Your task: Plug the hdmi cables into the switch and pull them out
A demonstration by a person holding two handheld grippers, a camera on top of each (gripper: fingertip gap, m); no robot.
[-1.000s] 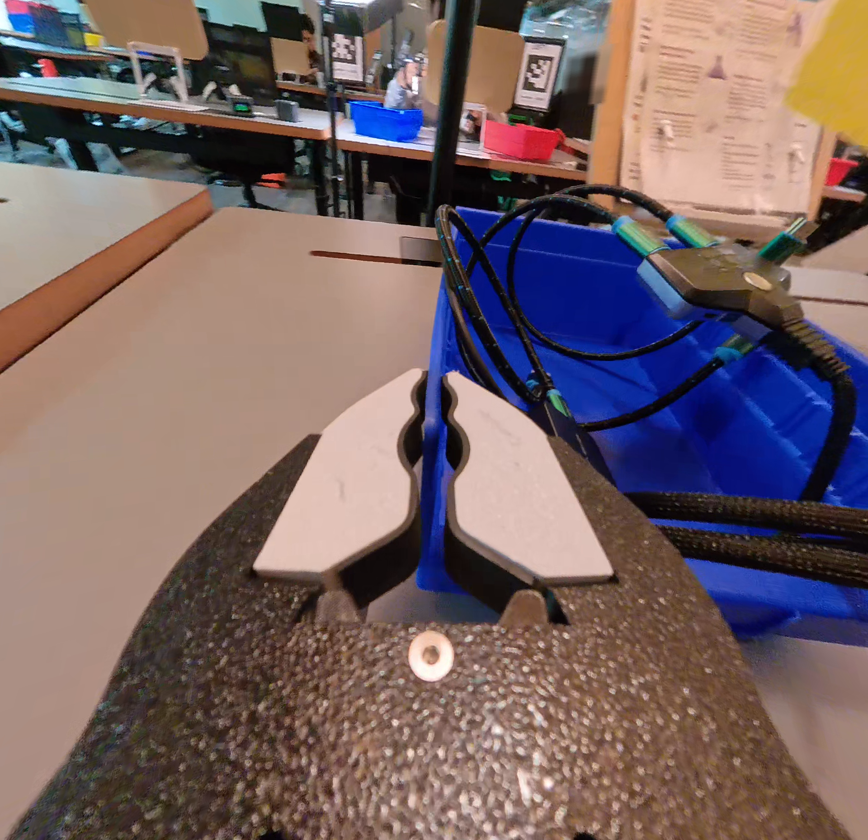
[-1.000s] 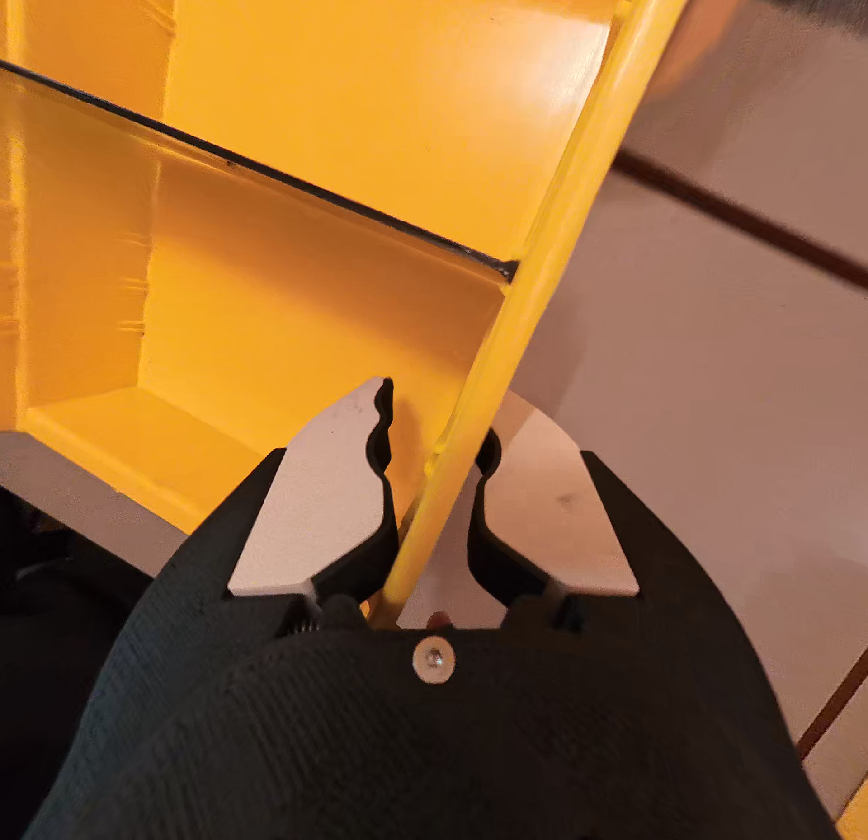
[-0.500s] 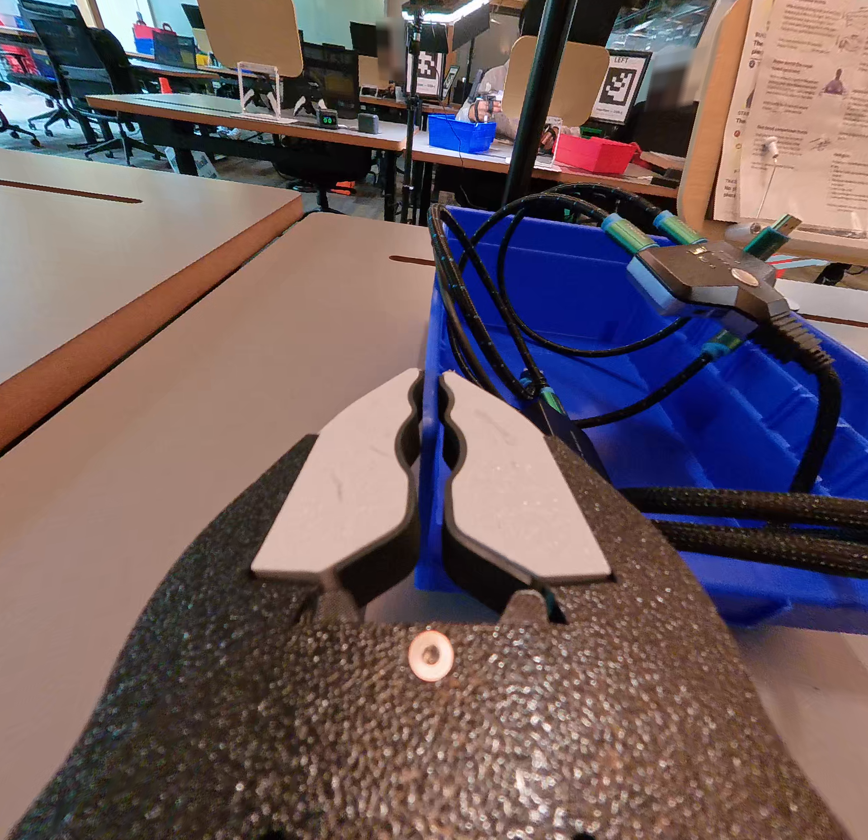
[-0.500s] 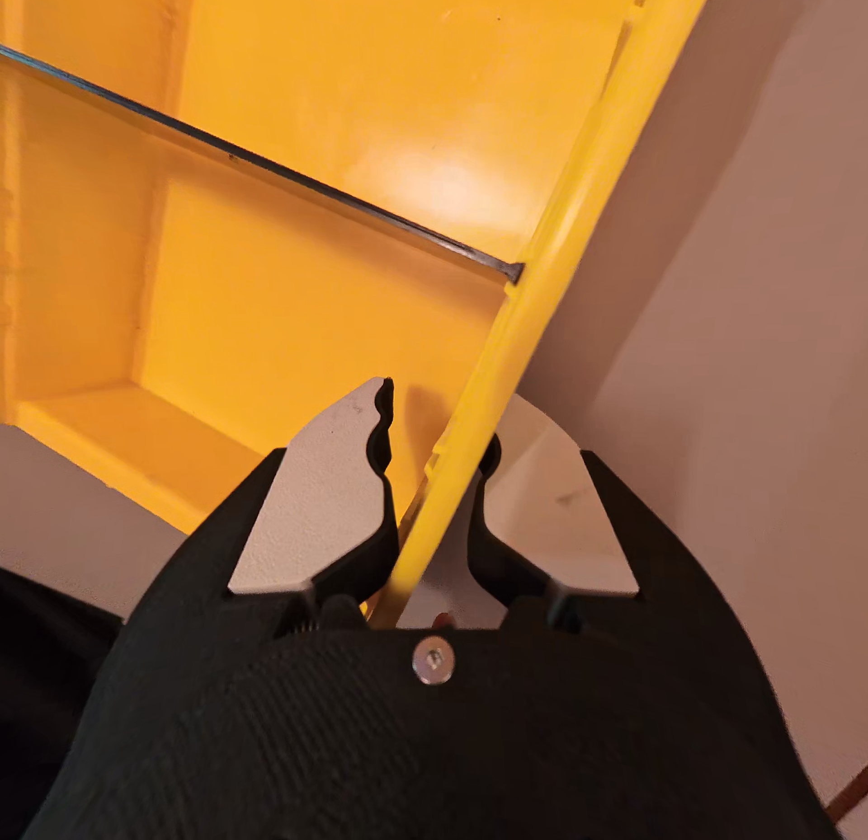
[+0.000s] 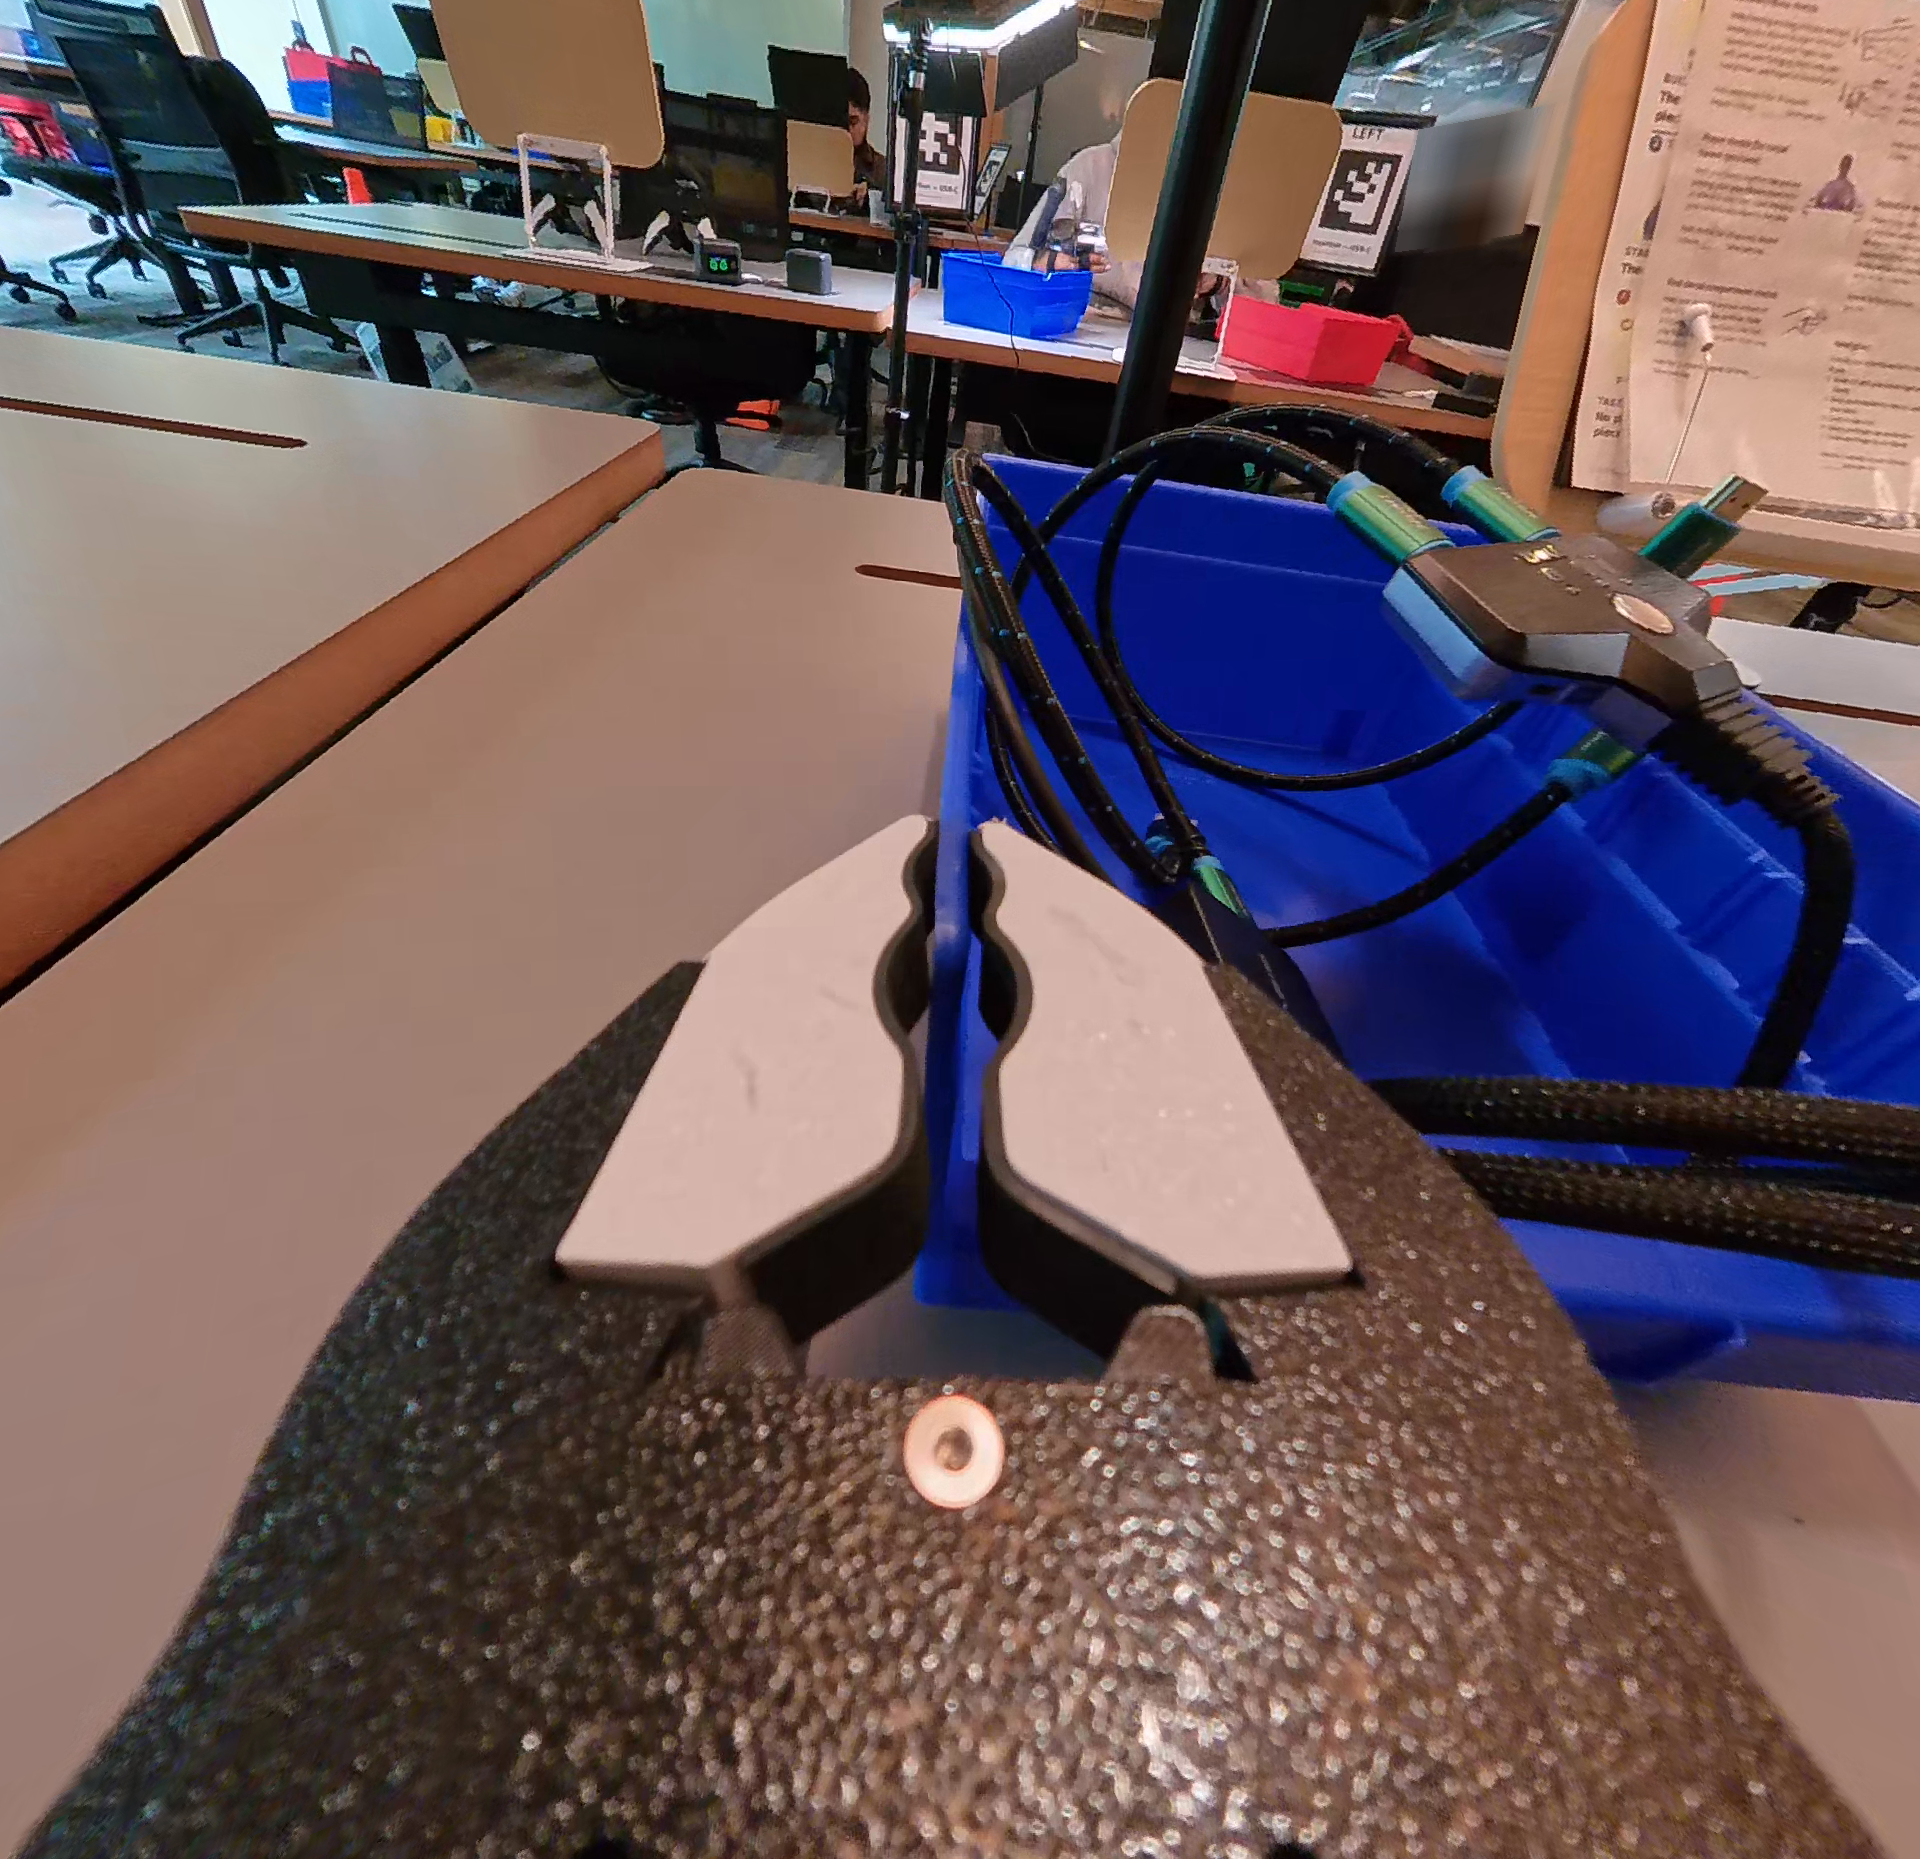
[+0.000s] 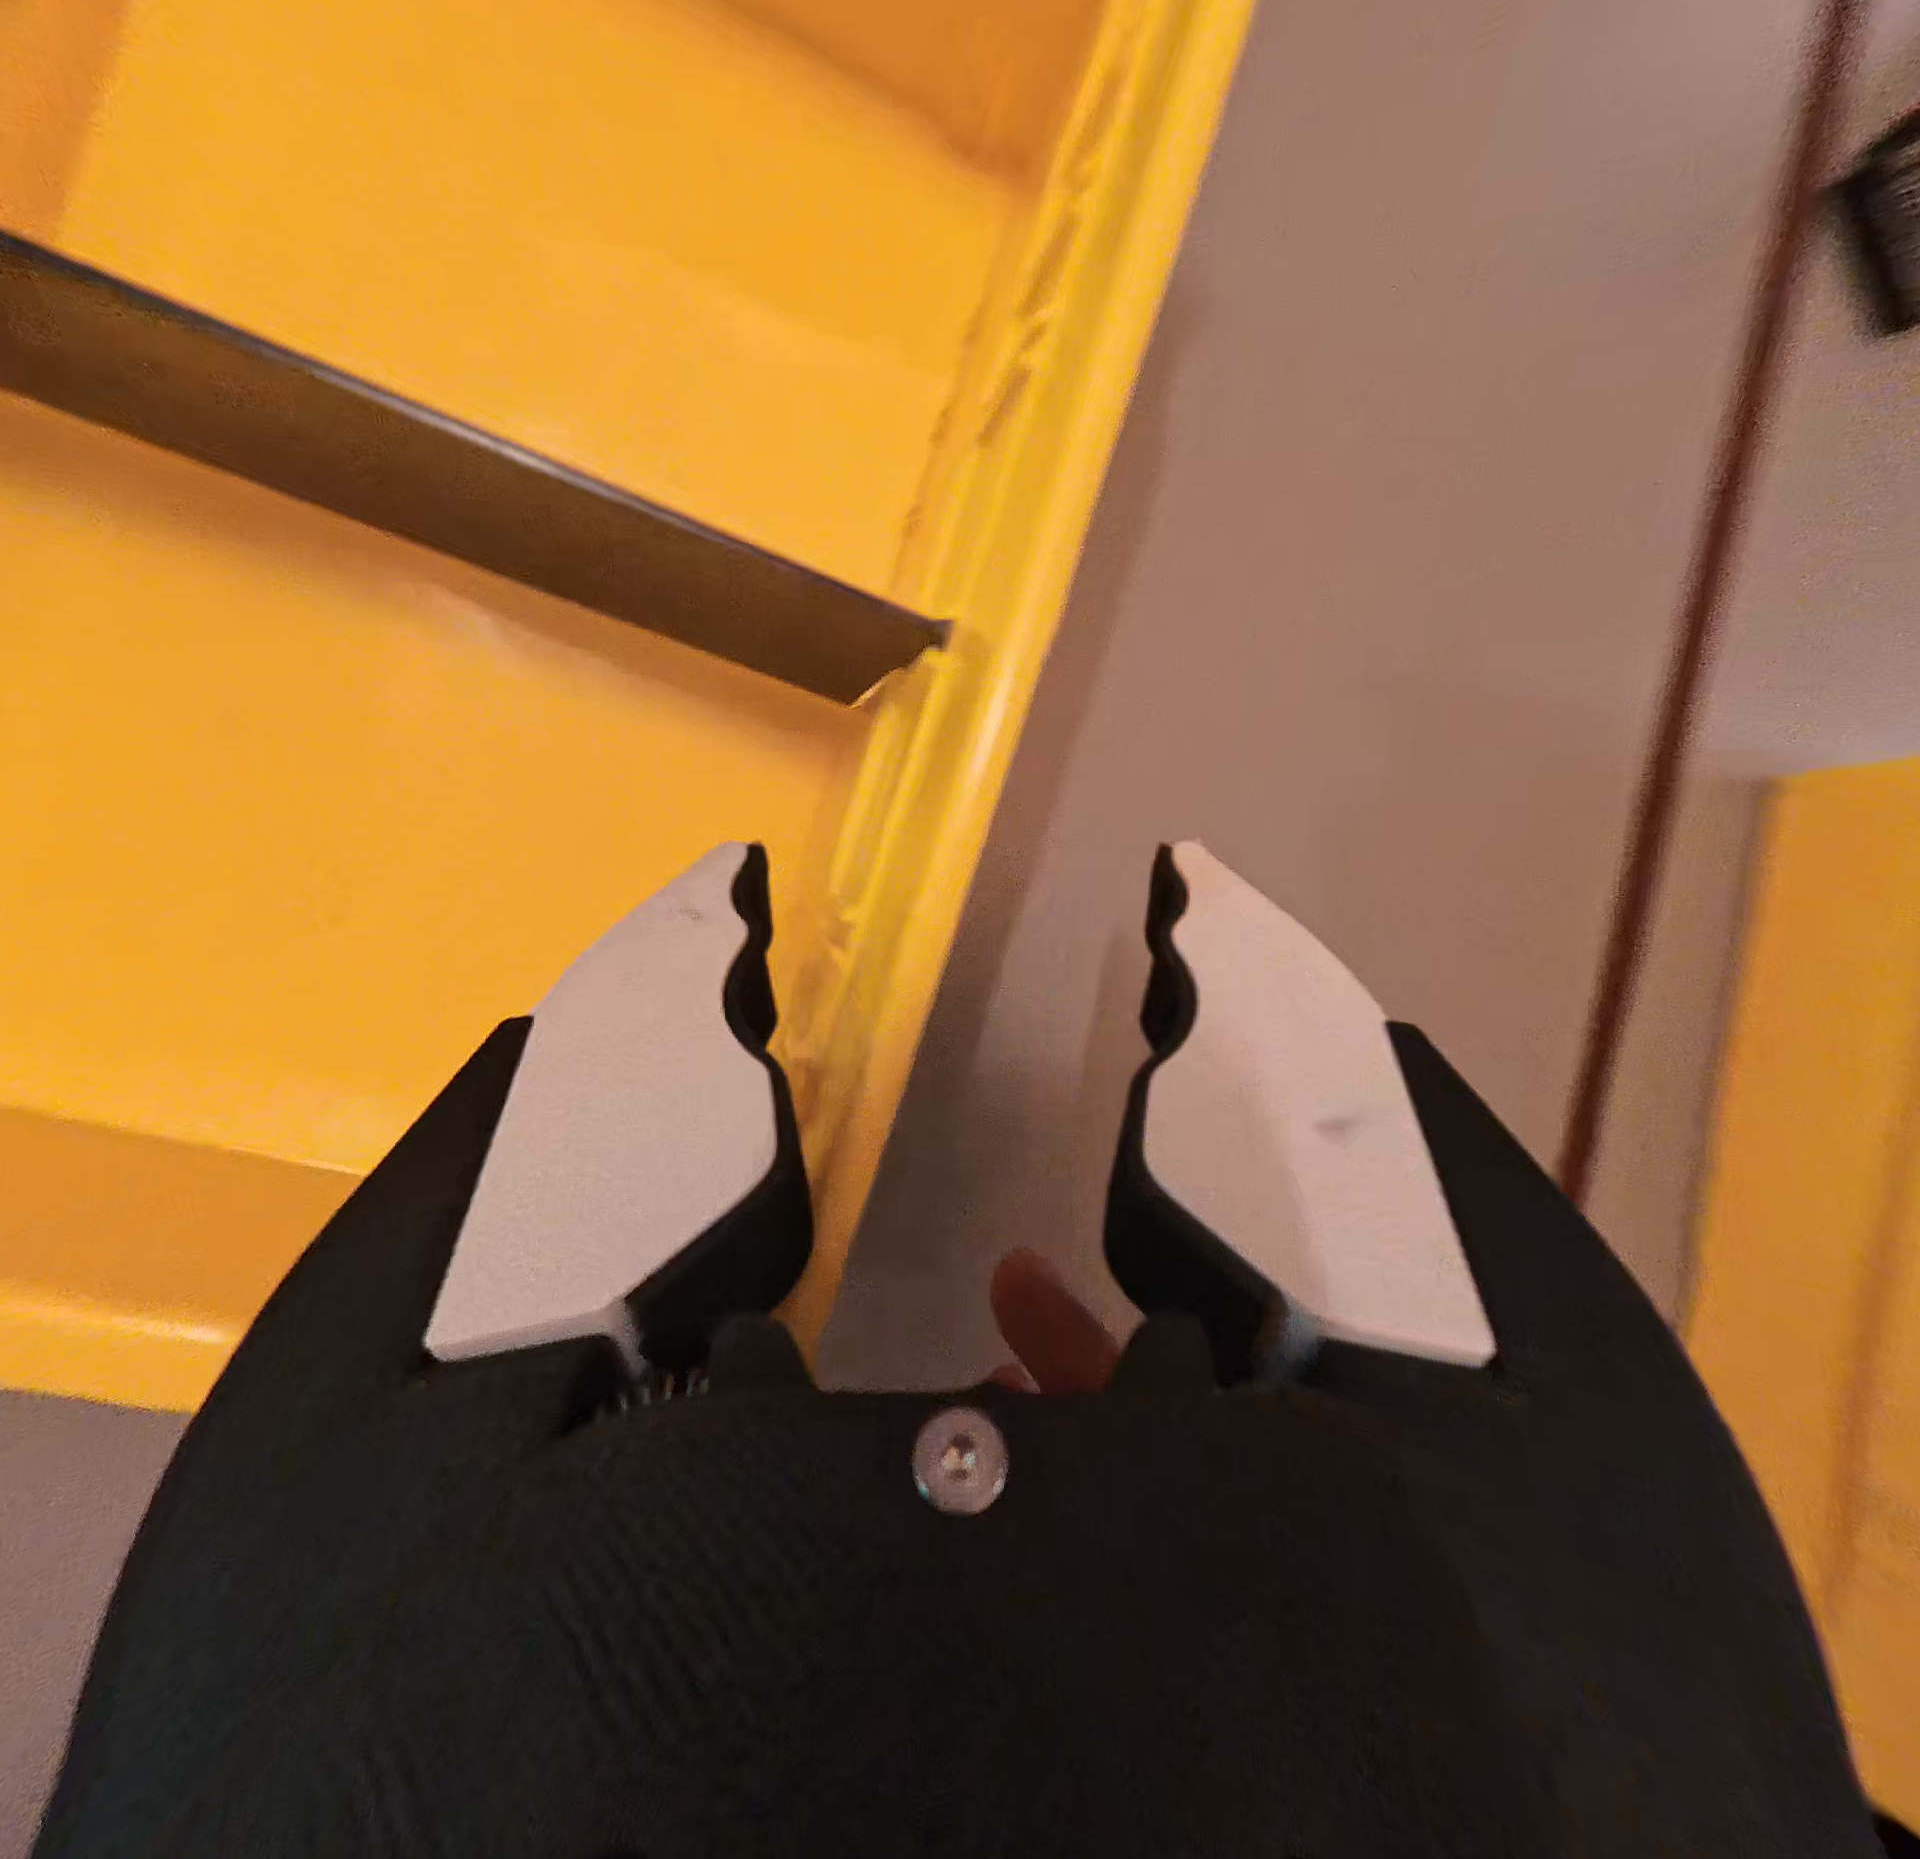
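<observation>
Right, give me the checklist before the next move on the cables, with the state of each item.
1. Left hand-held gripper clamped on blue bin wall: ok.
2. Right hand-held gripper open, straddling the yellow bin rim: ok.
3. Switch in view, propped on the blue bin's far rim: ok.
4. Cables plugged into the switch: two green plugs seated; the rest cannot tell.
5. Yellow bin compartment free of contents: cannot tell, partly out of frame.
</observation>
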